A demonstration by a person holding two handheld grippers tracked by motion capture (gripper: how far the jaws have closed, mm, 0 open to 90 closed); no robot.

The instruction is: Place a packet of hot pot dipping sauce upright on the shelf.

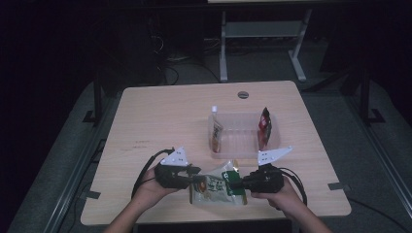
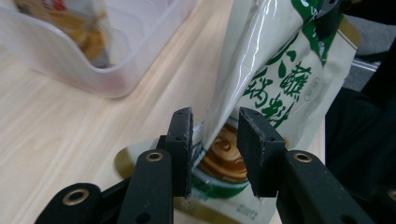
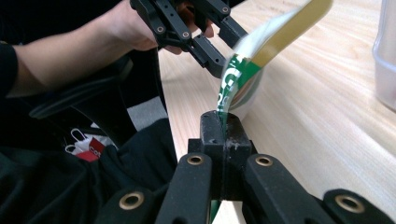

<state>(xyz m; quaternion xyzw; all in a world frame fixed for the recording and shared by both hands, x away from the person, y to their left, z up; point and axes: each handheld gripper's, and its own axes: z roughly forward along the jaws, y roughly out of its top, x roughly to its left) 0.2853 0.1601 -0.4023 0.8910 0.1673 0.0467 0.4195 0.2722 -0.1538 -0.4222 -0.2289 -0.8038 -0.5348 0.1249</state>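
A white and green snack pouch (image 1: 214,189) hangs just above the front edge of the wooden table (image 1: 160,121), between my two grippers. My right gripper (image 1: 232,185) is shut on the pouch's green edge; in the right gripper view its jaws (image 3: 223,123) pinch the pouch (image 3: 238,79) tight. My left gripper (image 1: 197,177) is at the pouch's left end. In the left gripper view its jaws (image 2: 215,126) stand apart with the pouch (image 2: 280,79) between them, not pressed by both pads. The left gripper (image 3: 229,51) also appears in the right gripper view, open at the pouch.
A clear plastic container (image 1: 238,138) sits mid-table behind the pouch, holding a spouted pouch (image 1: 215,131) at its left and a red packet (image 1: 264,127) at its right. The container (image 2: 107,70) is close to my left gripper. A round cable hole (image 1: 243,94) lies near the far edge.
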